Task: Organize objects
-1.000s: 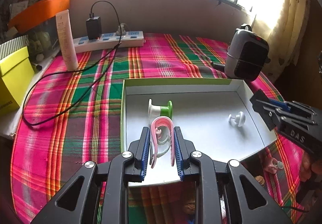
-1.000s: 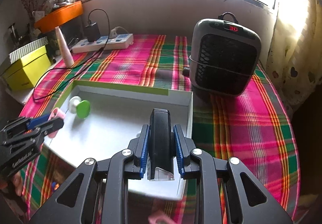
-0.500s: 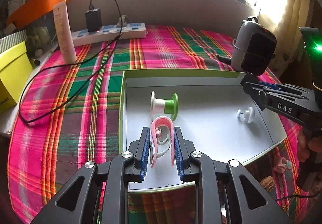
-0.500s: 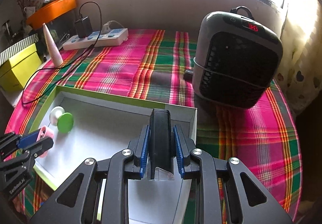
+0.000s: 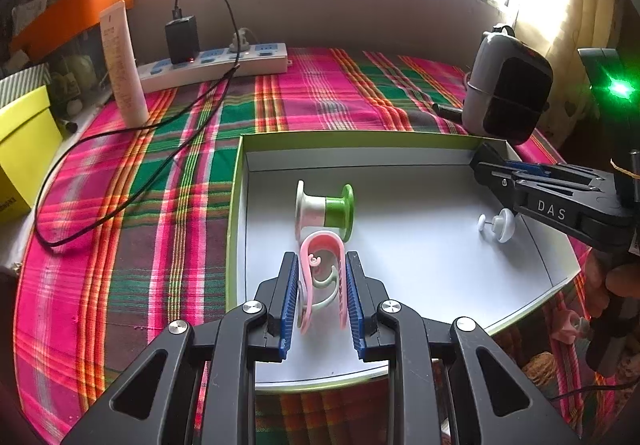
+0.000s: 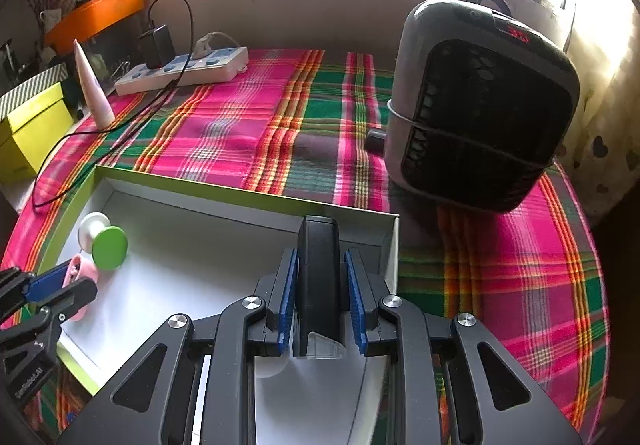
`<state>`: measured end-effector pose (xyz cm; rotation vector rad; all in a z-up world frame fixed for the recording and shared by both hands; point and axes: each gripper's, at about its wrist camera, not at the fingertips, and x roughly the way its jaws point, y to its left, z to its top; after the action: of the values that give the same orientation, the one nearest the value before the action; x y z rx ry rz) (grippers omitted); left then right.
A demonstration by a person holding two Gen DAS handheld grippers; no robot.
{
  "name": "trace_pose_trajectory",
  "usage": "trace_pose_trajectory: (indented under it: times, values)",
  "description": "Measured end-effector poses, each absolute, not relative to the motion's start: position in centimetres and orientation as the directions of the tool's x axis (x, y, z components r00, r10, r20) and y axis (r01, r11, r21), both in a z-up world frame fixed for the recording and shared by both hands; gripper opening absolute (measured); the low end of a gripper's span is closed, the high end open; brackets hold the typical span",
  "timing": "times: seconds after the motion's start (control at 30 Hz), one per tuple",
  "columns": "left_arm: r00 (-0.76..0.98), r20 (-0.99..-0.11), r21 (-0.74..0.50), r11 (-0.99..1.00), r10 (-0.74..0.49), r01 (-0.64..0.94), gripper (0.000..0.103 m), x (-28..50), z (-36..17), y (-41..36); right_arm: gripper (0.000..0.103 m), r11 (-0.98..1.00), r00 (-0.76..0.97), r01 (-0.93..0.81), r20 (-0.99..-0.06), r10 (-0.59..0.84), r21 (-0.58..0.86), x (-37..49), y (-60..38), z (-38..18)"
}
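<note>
- The left gripper (image 5: 322,285) is squeezing a pink hook (image 5: 322,277) between its two blue pads (image 5: 289,295).
- The pink hook is hanging over the near left part of the white tray (image 5: 420,269).
- A green and white spool (image 5: 325,211) is lying on its side in the tray, just past the pink hook.
- A small white knob (image 5: 498,223) is lying in the right part of the tray, close to the other gripper.
- The right gripper (image 6: 322,301) is gripping a black block (image 6: 319,281) tight between its blue pads (image 6: 288,299).
- The black block is standing up straight over the tray's far right corner (image 6: 394,245).
- A grey and black heater (image 6: 480,105) is sitting on the checked cloth (image 6: 256,125), just past that corner.
- A white power strip (image 5: 216,63) is lying at the back of the cloth, with a black charger (image 5: 182,39) plugged in.
- A black cord (image 5: 132,161) is looping from the charger across the cloth.
- A white tube (image 5: 122,63) is standing up beside the power strip.
- A yellow box (image 5: 24,149) is sitting at the far left edge.
</note>
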<state>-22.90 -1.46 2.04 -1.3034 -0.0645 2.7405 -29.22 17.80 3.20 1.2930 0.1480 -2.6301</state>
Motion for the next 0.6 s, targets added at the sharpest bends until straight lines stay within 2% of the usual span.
trace_pose_trajectory:
  times: [0.6]
  values:
    - [-0.630,-0.769,-0.087,-0.994,0.113,-0.072,0.022,-22.87,1.98,-1.55,0.025,-0.971,-0.599,0.236,-0.790,-0.129,-0.020,-29.05,17.08,2.88]
